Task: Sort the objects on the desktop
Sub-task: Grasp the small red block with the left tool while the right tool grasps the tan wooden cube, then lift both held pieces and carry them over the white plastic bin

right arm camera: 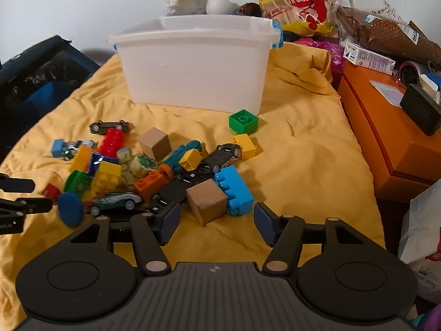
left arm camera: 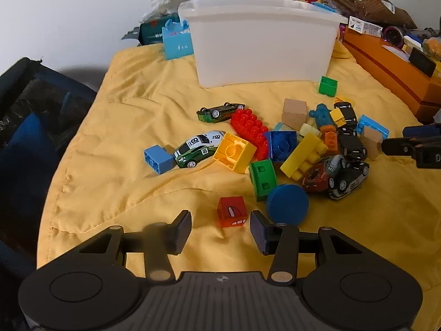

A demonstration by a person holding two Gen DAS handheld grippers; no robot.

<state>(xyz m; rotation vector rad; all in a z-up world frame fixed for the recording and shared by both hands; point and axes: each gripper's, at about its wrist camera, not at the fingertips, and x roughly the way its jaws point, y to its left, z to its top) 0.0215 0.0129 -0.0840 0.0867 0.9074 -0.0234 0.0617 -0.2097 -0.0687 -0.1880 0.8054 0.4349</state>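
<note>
A pile of toy bricks, wooden cubes and toy cars lies on the yellow cloth (left arm camera: 115,127) in front of a white plastic bin (left arm camera: 261,47). My left gripper (left arm camera: 220,230) is open, and a small red cube (left arm camera: 232,211) sits just between its fingertips with no pad pressing on it. A blue disc (left arm camera: 287,204) stands to its right. My right gripper (right arm camera: 217,224) is open too, with a wooden cube (right arm camera: 206,201) partly between its fingers and gaps on both sides. A light blue brick (right arm camera: 234,193) leans against that cube. The white bin (right arm camera: 195,60) stands behind the pile.
A green-and-white car (left arm camera: 198,149) and a blue brick (left arm camera: 158,160) lie left of the pile. A green brick (right arm camera: 243,121) sits near the bin. An orange box (right arm camera: 386,138) borders the cloth on the right. Snack bags and clutter fill the back. A dark chair (left arm camera: 33,115) stands on the left.
</note>
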